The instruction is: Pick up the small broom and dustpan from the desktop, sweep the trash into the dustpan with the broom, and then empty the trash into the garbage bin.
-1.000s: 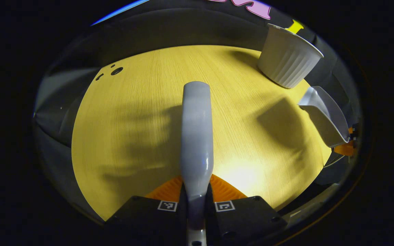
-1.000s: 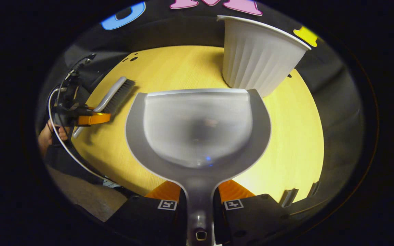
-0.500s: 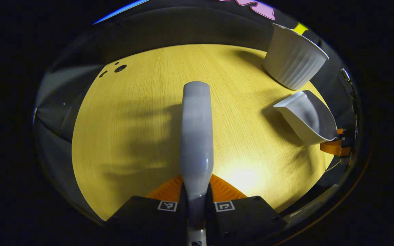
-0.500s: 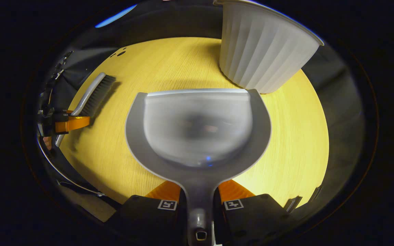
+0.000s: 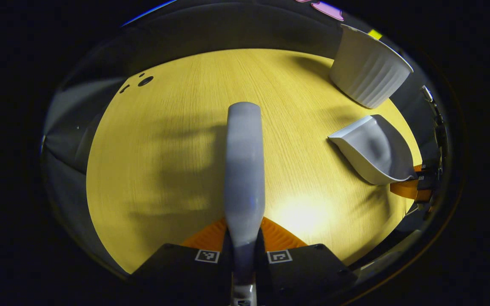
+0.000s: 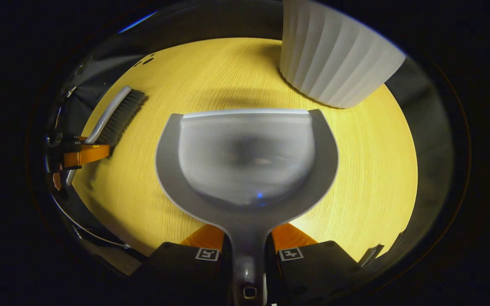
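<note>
Dustpan first: the grey plastic dustpan sits dead centre in the right gripper view, its handle pinched between both fingers of the right hand-held gripper, its front lip pointing toward the far side of the yellow wood-grain tabletop. Its scoop looks empty — no scraps can be made out inside. In the left gripper view the same dustpan lies low on the right, and whether its lip touches the wood cannot be told.

Just beyond and to the right of the lip stands the white ribbed plastic garbage bin, upright, close to the dustpan but apart from it.

Off to the left in the right gripper view is the small grey-handled broom with dark bristles, its handle clamped in the left hand-held gripper. In the left gripper view the broom's grey back runs straight ahead from that gripper's closed fingers.

Progress, as a judgement: both tools are picked up and no trash shows on the tabletop, so sweeping and emptying seem done, or nearly. Setting the tools down may be all that is left.

No brand or readable writing is visible — just small square markers on the gripper bodies.
</note>
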The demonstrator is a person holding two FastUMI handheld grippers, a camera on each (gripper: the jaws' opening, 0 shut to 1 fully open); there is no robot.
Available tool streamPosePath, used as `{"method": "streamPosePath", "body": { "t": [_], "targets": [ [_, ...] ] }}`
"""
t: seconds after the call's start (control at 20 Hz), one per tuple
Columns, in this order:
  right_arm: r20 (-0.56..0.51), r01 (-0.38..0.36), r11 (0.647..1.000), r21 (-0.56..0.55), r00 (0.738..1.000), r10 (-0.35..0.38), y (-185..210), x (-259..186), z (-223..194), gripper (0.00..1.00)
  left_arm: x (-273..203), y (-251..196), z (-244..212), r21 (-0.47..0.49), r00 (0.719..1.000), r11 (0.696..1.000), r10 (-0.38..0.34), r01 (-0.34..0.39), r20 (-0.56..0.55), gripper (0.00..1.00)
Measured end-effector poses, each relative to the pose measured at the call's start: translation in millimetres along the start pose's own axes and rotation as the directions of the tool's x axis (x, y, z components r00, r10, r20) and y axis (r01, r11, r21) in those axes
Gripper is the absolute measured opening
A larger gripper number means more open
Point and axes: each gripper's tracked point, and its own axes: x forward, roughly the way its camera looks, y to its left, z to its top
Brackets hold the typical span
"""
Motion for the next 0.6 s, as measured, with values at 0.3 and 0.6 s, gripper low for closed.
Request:
{"method": "streamPosePath", "body": {
  "t": [0.3, 0.6],
  "targets": [
    [-0.015, -0.016, 1.0, -0.003, 1.0, 0.016, 3, -2, -4, 0.32, 0, -1, 1, -0.009, 1.0, 1.0, -0.012, 0.012, 0.0, 0.3],
    [0.015, -0.029, 1.0, 0.004, 0.999, 0.029, 3, -8, -1, 0.51, -10, 3, 4, 0.022, 0.999, 0.999, 0.022, -0.023, 0.027, 0.61]
  ]
}}
